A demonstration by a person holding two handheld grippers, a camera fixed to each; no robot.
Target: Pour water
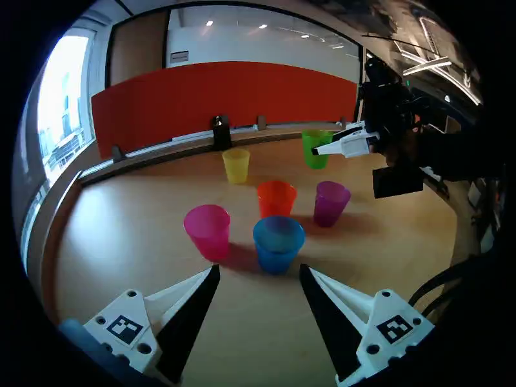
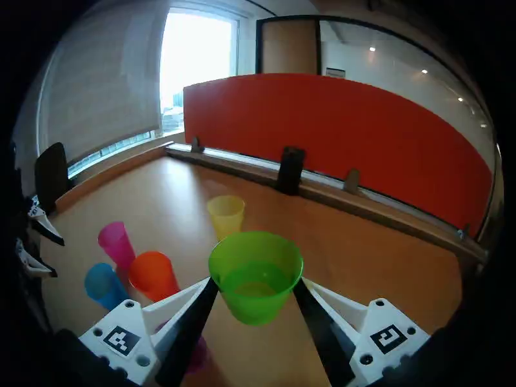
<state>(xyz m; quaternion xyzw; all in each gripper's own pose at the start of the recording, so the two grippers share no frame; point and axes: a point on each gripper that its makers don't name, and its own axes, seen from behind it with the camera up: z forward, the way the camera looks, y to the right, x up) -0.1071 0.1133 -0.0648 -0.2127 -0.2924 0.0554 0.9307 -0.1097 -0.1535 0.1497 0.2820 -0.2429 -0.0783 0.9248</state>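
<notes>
Right jaws level around green cup (image 2: 256,284)

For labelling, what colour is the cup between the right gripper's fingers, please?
Green cup; clearest in right gripper view.

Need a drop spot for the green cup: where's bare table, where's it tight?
Free: wooden table left of the pink plastic cup, toward the window edge; also right of the purple plastic cup. Tight: pink, blue plastic cup, orange plastic cup and purple cluster closely.
</notes>
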